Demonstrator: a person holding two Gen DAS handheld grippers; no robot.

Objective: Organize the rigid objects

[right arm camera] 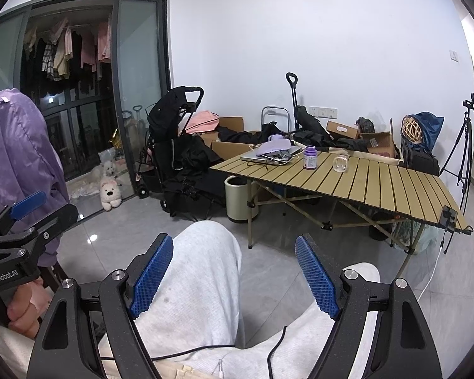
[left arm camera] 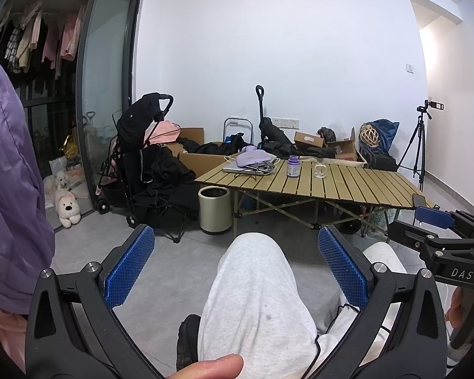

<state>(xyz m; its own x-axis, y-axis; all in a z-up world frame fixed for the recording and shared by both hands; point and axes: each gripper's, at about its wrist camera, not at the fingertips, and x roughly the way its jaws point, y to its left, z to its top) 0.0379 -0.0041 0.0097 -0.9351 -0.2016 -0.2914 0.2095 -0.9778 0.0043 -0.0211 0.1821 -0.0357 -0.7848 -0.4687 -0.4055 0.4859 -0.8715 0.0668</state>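
Note:
A slatted folding table (left arm camera: 347, 186) (right arm camera: 379, 186) stands across the room. On it are a purple-capped bottle (left arm camera: 293, 166) (right arm camera: 309, 157), a small clear glass (left arm camera: 319, 170) (right arm camera: 340, 163), and a laptop (left arm camera: 241, 169) (right arm camera: 262, 156) with a lilac pouch (left arm camera: 256, 158) (right arm camera: 273, 147) and cables on top. My left gripper (left arm camera: 237, 265) is open and empty above my lap in grey trousers; it also shows at the left of the right wrist view (right arm camera: 31, 208). My right gripper (right arm camera: 235, 271) is open and empty too, and shows at the right of the left wrist view (left arm camera: 439, 221).
A cream bin (left arm camera: 215, 210) (right arm camera: 237, 202) stands by the table's left leg. A black stroller (left arm camera: 142, 151) (right arm camera: 170, 139), cardboard boxes (left arm camera: 202, 158), a tripod (left arm camera: 417, 145) (right arm camera: 463, 151) and a plush dog (left arm camera: 67, 208) (right arm camera: 110, 193) stand around. A phone (right arm camera: 449, 216) sits on the table's near corner.

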